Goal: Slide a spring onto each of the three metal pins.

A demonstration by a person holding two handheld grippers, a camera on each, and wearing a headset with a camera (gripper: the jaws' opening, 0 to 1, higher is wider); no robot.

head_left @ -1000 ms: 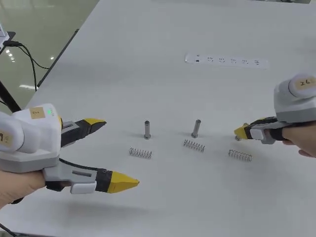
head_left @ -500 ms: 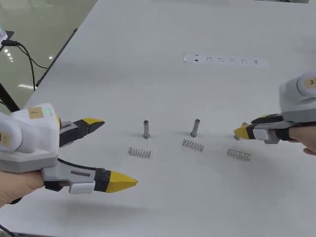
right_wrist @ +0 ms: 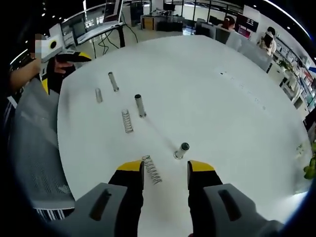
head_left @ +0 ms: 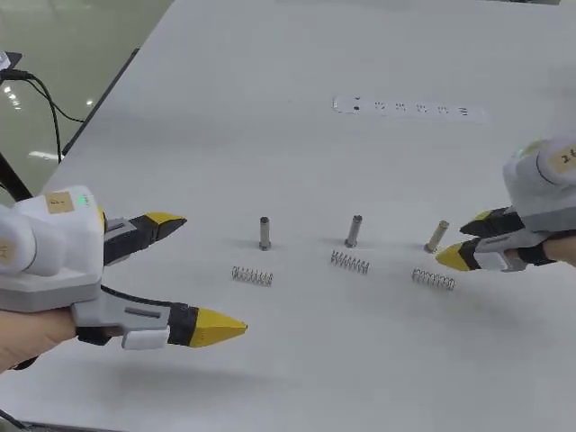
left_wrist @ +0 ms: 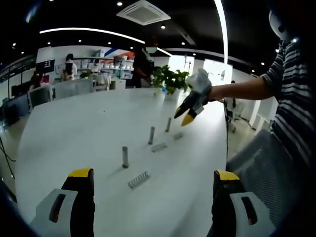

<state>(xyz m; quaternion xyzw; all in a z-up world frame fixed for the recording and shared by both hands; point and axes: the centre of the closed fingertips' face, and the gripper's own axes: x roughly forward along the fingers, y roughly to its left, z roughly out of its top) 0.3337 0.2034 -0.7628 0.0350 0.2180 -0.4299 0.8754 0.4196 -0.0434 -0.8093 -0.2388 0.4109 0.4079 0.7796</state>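
The right tongs [head_left: 457,239], narrowly parted and empty, are hovering beside the rightmost small coiled steel spring [head_left: 433,280] lying on the white desk [head_left: 297,162] before its short grey metal pin [head_left: 436,236], apparently lining up a pickup, while the left tongs [head_left: 210,273] are hanging wide open.

Left tool [head_left: 214,274]: white-grey housing, black jaws, yellow tips, tan square label, lower left of frame.
Right tool [head_left: 451,240]: same colours, round tan sticker, right edge.
Sleeve [left_wrist: 291,89]: dark-and-light stripes.
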